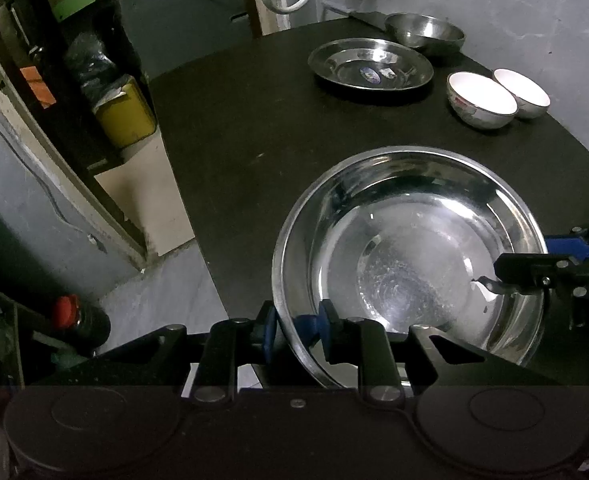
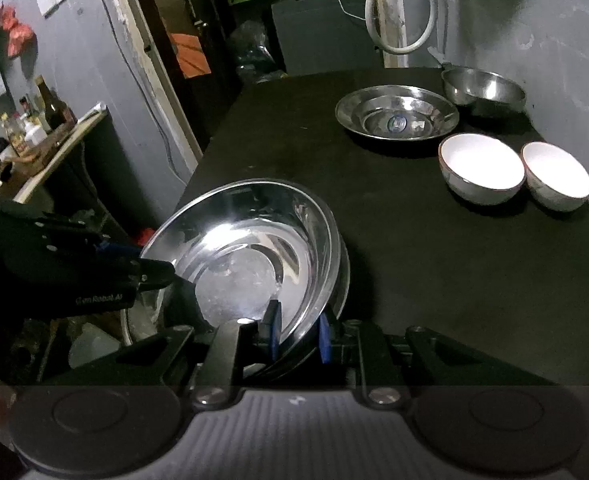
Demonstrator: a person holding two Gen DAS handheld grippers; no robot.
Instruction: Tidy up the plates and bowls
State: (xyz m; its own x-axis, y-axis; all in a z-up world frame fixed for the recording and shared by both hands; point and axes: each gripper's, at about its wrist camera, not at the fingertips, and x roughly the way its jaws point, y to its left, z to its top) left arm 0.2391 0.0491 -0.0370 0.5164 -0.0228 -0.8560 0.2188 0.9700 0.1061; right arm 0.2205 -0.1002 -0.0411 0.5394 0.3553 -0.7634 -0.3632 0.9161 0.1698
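Black tabletop (image 1: 234, 128) is the biggest thing I have under me, and everything I am sorting sits on it. Next down in size is the large steel basin (image 1: 410, 256), held at the near edge of the table between both tools, its rim tipped in the right wrist view. My left gripper (image 1: 296, 330) is clenched on the basin's near-left rim, one blue pad outside the wall and one inside. My right gripper (image 2: 298, 332) is likewise clamped on the rim at the opposite side, pads straddling the metal. So neither hand is nearer; the basin hangs between the two, and I judge that any carry has to go with both moving together.

Everything else lies ahead of the tongs, toward the far right of the table. A steel plate (image 1: 370, 65) sits well apart from the basin, with a smaller steel bowl (image 1: 424, 34) just behind it near the wall. Two white ceramic bowls (image 1: 482, 100) stand side by side, touching or nearly so, between plate and right edge.
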